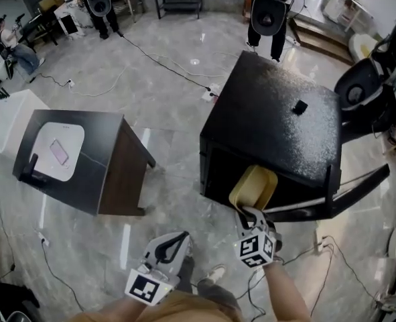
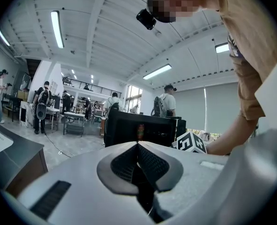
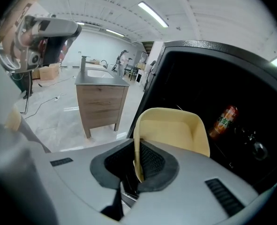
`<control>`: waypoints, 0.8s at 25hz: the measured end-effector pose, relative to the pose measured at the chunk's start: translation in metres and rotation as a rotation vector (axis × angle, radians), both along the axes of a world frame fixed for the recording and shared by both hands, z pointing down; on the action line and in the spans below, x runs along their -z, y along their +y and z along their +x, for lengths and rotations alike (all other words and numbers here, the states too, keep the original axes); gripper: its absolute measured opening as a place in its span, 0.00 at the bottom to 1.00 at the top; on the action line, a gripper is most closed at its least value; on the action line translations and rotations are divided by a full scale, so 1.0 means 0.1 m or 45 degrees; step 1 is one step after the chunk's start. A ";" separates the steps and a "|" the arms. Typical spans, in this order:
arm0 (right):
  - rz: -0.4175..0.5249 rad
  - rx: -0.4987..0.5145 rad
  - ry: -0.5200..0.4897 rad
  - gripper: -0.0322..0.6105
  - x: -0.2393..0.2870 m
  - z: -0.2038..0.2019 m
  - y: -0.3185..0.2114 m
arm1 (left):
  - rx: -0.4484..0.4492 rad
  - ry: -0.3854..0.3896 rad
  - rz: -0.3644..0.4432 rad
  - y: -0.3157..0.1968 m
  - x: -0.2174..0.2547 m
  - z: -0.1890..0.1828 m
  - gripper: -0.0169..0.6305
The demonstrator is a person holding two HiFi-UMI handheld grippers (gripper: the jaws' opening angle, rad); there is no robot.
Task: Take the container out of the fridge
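The right gripper (image 1: pixel 251 215) has its fingers (image 3: pixel 152 161) clenched on the thin rim of a pale yellow plastic container (image 3: pixel 175 130) with rounded corners. The rim stands edge-on between the two dark ribbed pads. Seen from the head view, the container (image 1: pixel 253 186) sits at the open front of the low black fridge (image 1: pixel 271 126), tilted and partly out of the dark opening, with the fridge's door (image 1: pixel 358 183) swung wide to the right. Deeper inside, to the right of the container, an orange-and-red drink can (image 3: pixel 224 121) leans in the shadow.

The left gripper (image 1: pixel 174 243) hangs well apart from the fridge, low and near the person's body. Its fingers (image 2: pixel 124 163) are pressed together with nothing between them. A wooden cabinet with a grey top (image 1: pixel 84 159) stands on the marble-look floor to the left.
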State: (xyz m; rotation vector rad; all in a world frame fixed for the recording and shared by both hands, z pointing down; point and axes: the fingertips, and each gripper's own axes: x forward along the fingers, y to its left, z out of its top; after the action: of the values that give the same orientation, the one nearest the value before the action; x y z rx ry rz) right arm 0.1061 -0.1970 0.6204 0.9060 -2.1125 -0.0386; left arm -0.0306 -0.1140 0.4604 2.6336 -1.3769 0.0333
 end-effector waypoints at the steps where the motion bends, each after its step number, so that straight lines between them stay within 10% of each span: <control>1: 0.002 -0.002 -0.010 0.08 0.03 0.00 0.03 | -0.002 -0.006 -0.001 0.03 0.01 0.01 0.03; 20: 0.100 0.026 -0.213 0.08 0.76 -0.15 0.49 | 0.000 -0.025 0.102 0.33 0.44 0.20 0.03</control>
State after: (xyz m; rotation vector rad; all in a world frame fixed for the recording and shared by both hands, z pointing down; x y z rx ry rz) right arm 0.0911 -0.1477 0.5445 0.9623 -2.2890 -0.0586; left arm -0.0108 -0.0808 0.4168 2.7054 -1.4127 0.0036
